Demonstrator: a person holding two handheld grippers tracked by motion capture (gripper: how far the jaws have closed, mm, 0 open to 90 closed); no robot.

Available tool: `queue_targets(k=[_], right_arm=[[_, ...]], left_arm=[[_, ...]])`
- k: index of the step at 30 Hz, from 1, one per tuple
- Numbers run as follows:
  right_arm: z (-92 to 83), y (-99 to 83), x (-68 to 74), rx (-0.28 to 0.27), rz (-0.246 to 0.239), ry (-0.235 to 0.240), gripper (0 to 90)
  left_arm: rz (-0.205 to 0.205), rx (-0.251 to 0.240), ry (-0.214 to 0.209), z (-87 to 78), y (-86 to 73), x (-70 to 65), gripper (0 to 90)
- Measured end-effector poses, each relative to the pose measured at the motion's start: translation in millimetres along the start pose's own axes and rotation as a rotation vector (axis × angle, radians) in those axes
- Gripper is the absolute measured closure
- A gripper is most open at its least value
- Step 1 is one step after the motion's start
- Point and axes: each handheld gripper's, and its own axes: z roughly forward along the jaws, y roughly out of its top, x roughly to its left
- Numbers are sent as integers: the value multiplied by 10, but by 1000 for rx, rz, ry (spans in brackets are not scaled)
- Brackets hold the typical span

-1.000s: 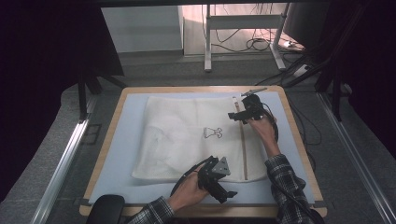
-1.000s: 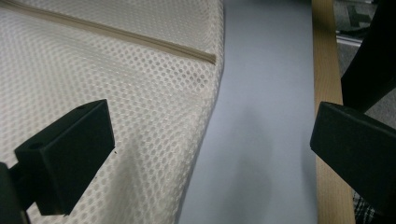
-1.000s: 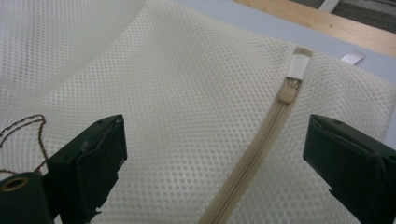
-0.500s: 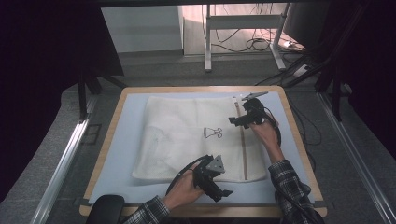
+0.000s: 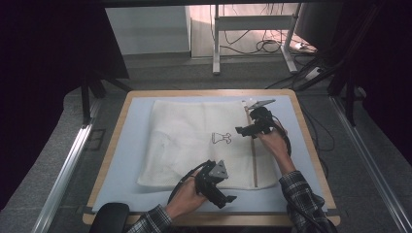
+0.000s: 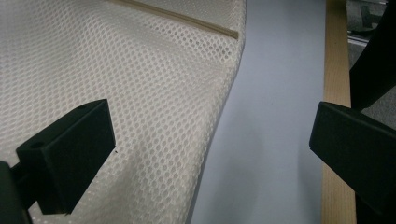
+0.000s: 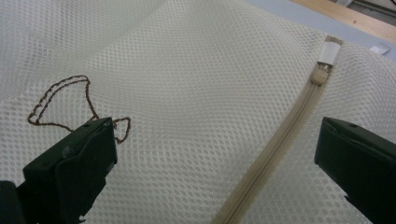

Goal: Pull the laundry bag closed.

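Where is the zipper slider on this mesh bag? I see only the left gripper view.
Observer: At the zipper's far end, in the right gripper view. The slider sits next to a white tab.
Operator: Is the right gripper holding it?
Observer: No. The right gripper is open. Its fingers have just been opening, with nothing pressed between them. The zipper lies beneath the gap.
Operator: Any mark on the bag?
Observer: In the high view, a brown stitched outline sits near the middle of the mesh bag.
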Motion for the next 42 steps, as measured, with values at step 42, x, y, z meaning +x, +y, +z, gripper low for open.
queue_targets(k=[42], right_arm=[[-373,-252,414,-44,-86,-33,0]], left_arm=[[-46,-1,79,-242,-227,86,11]])
